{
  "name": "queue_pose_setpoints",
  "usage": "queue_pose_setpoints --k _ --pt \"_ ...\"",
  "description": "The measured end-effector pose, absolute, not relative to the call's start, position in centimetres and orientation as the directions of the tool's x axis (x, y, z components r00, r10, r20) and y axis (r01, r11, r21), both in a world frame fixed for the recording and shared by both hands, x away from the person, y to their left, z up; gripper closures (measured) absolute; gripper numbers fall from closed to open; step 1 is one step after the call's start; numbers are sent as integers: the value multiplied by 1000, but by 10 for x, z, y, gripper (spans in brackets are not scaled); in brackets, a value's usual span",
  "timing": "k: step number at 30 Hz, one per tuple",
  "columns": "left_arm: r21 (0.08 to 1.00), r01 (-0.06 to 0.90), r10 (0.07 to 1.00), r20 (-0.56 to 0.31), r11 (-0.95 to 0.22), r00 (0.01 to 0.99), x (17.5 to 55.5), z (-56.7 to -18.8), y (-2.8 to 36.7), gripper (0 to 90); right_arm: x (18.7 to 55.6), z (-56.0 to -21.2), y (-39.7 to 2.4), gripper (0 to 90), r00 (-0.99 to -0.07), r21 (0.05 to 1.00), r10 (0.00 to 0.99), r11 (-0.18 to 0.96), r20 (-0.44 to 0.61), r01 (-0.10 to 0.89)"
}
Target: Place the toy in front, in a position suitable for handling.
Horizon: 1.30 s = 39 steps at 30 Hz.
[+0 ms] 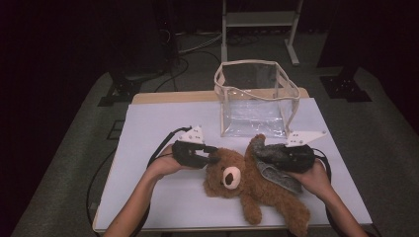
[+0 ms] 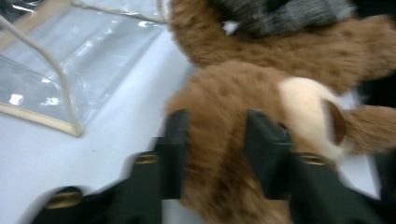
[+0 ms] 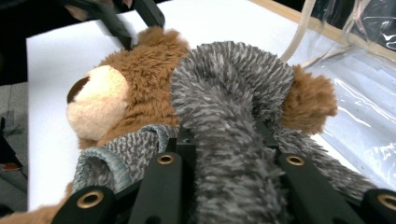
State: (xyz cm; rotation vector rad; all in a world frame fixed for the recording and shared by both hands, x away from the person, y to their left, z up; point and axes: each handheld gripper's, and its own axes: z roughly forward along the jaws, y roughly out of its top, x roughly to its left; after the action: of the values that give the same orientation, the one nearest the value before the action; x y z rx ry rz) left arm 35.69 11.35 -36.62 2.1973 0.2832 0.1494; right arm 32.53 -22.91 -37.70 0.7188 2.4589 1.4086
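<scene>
A brown teddy bear (image 1: 247, 182) in a grey knitted top (image 1: 279, 175) lies on its back on the white table (image 1: 158, 123), head to the left. My left gripper (image 1: 213, 155) is shut on the furry side of the bear's head (image 2: 217, 121), beside the cream muzzle (image 2: 303, 112). My right gripper (image 1: 260, 150) is shut on the bear's grey-sleeved arm (image 3: 229, 93), which bulges up between the jaws (image 3: 224, 135). In the right gripper view the left gripper (image 3: 135, 23) pinches the bear's head at the top.
A clear plastic bag (image 1: 254, 98) with cream trim and handles stands open just behind the bear (image 2: 70, 60) (image 3: 364, 93). The table's front edge lies just below the bear's legs. Dark floor, cables and a metal stand lie beyond the table.
</scene>
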Motion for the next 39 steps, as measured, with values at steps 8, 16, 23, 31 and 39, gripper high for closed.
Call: queue_pose_setpoints --k 8,16,23,31,39 --pt "829 226 211 -134 -511 968 353 -377 106 215 303 -385 -232 711 -865 849 499 434 52 301" --pt "807 266 162 -211 -527 964 339 -390 79 60 275 -389 -232 716 -873 857 486 439 26 270" --pt "786 259 138 -219 -561 966 342 -395 59 4 263 -390 -230 717 -872 858 489 446 4 254" --pt "777 216 171 -141 -591 975 348 -392 58 474 267 -388 -230 714 -867 861 497 444 -7 248" --pt "784 177 221 -52 -596 974 358 -378 64 530 296 -377 -228 714 -864 856 504 444 7 266"
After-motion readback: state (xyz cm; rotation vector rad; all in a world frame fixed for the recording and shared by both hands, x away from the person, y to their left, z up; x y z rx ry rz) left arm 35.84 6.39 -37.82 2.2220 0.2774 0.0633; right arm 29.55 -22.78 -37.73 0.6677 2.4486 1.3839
